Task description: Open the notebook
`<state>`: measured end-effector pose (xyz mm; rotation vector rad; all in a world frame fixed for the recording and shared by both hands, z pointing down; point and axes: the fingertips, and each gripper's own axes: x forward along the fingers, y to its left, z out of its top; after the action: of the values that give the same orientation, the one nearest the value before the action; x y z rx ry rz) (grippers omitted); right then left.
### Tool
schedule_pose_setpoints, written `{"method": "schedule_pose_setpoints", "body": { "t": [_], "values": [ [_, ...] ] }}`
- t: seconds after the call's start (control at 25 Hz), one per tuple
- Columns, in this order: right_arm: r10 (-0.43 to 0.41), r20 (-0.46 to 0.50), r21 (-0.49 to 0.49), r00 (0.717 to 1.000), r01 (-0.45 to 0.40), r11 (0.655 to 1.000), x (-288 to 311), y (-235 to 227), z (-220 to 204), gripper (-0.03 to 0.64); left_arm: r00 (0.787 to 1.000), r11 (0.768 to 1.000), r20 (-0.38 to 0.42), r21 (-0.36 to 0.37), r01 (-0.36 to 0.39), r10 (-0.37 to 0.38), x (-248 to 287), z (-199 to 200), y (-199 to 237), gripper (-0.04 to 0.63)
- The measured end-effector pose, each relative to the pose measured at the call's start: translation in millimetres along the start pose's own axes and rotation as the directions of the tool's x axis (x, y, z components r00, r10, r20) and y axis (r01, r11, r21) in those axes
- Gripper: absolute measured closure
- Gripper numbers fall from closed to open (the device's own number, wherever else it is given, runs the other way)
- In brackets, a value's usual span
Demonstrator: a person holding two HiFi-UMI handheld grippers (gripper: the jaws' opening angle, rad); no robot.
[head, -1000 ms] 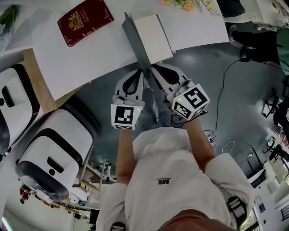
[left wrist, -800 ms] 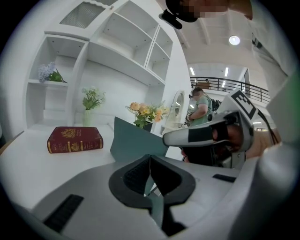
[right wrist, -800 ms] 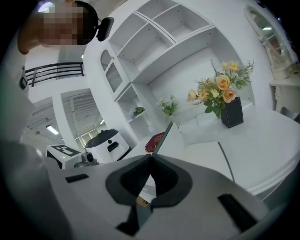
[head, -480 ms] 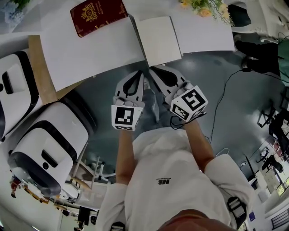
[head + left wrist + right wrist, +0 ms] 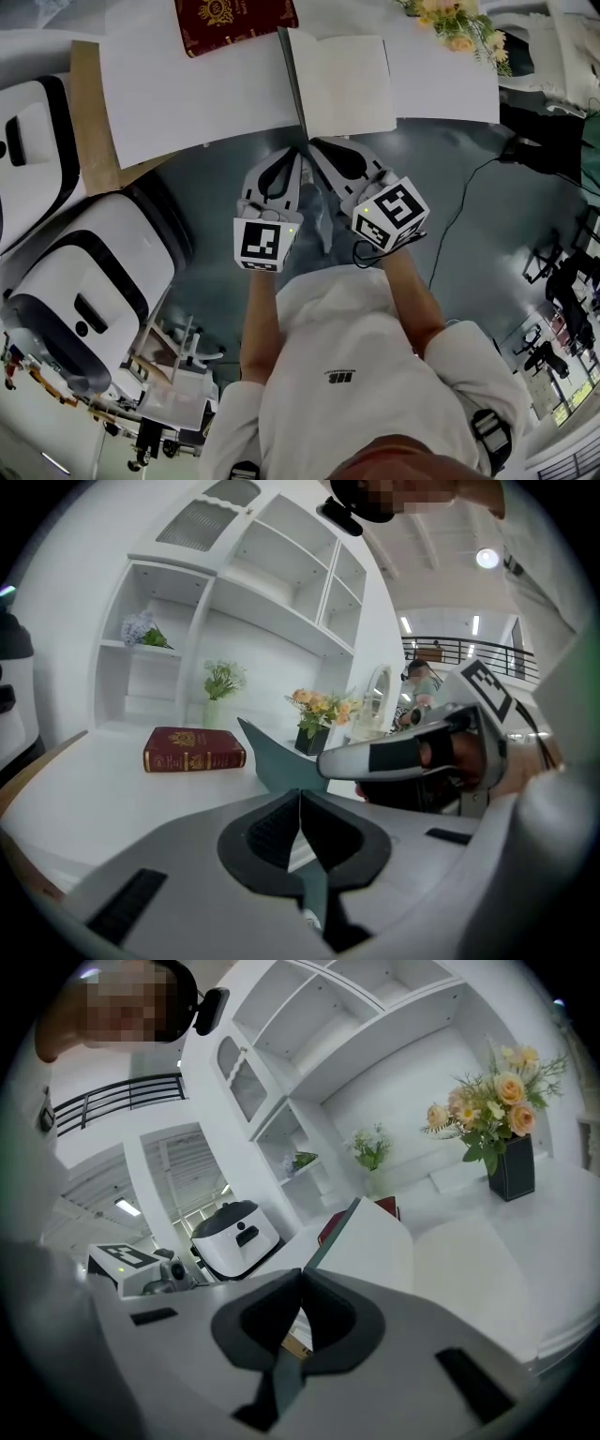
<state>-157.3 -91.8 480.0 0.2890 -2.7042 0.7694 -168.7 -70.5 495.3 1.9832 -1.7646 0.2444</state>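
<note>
Right now both my tongs are clamped on the same thing: the notebook's [image 5: 342, 84] grey-green cover [image 5: 292, 80], which stands nearly upright on its spine. The left tongs [image 5: 296, 155] are pinched shut on the cover's near edge, and the left gripper view shows the cover's grey-green outer face rising just beyond them. The right tongs [image 5: 314, 147] close on that edge right beside them, and the right gripper view shows the white inner face.

I judge that I hold it with two grips because the cover is thin, and one pinch at an edge would let it twist or flop. The jaws' slits stand vertical to match the raised sheet.

The notebook lies at the near edge of the white surface [image 5: 187, 94], right of the middle, with its pale pages flat and exposed to the right of the cover. Lying at that edge, it lets my tongs reach the cover from off the surface without sliding over it.

A red book [image 5: 234, 14] lies at the far edge, just left of the cover's path. The flowers [image 5: 450, 23] sit toward the far right corner, well apart from the pages. By my reckoning the opening is about halfway: the cover has yet to fall flat to the left, and the bare surface there looks roomy enough, though the red book is near.
</note>
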Motion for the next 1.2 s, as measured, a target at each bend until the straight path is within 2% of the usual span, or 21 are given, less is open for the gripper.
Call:
{"method": "schedule_pose_setpoints", "body": {
  "t": [0.72, 1.2],
  "values": [
    [0.087, -0.111, -0.017, 0.99, -0.089, 0.996, 50.4, 19.0, -30.7, 0.615, 0.991, 0.988, 0.0, -0.076, -0.134, 0.134, -29.1, -23.0, 40.7, 0.595],
    [0.105, -0.154, -0.022, 0.982, -0.11, 0.994, 76.9, 18.9, -58.9, 0.615, 0.982, 0.976, -0.005, -0.105, -0.19, 0.191, -38.8, -37.7, 60.3, 0.595]
  ]
}}
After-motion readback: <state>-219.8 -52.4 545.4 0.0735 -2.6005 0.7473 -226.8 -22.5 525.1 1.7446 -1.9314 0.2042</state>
